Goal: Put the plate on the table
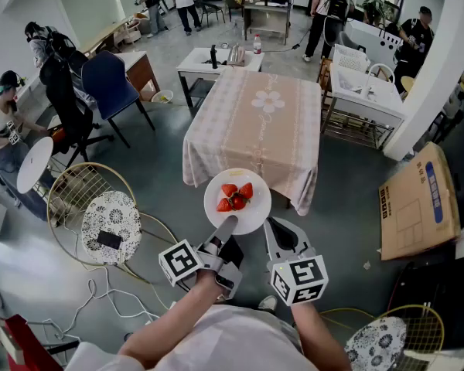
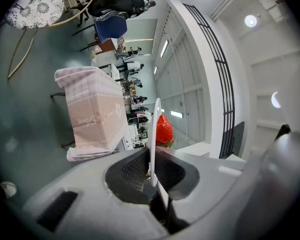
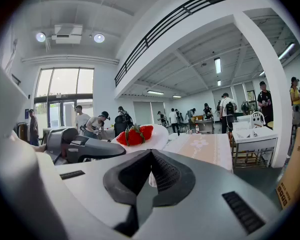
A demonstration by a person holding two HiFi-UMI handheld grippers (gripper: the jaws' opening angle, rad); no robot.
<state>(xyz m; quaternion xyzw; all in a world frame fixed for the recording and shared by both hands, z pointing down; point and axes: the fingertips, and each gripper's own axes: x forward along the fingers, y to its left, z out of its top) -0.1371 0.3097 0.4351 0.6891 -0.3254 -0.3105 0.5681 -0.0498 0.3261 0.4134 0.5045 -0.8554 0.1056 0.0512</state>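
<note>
**Head view:** plate (image 1: 255,207), round, no long axis, carried level and face up with strawberries (image 1: 236,196) on it. It is held in the air at the near edge of the cloth-covered surface (image 1: 255,122). The near rim is held by the left gripper (image 1: 225,229), with the right gripper (image 1: 274,229) just beside. A cardboard box (image 1: 419,203) and a wire chair (image 1: 108,219) are set well apart on the floor.

**Left gripper view:** jaws clenched on the plate's rim, seen edge-on.

**Right gripper view:** jaws closed together, nothing between.

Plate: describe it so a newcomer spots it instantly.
Find the pink-clothed table in the middle of the room. In front of its near edge, the left hand-held gripper pinches a round white plate by the rim. It alone carries red strawberries.
</note>
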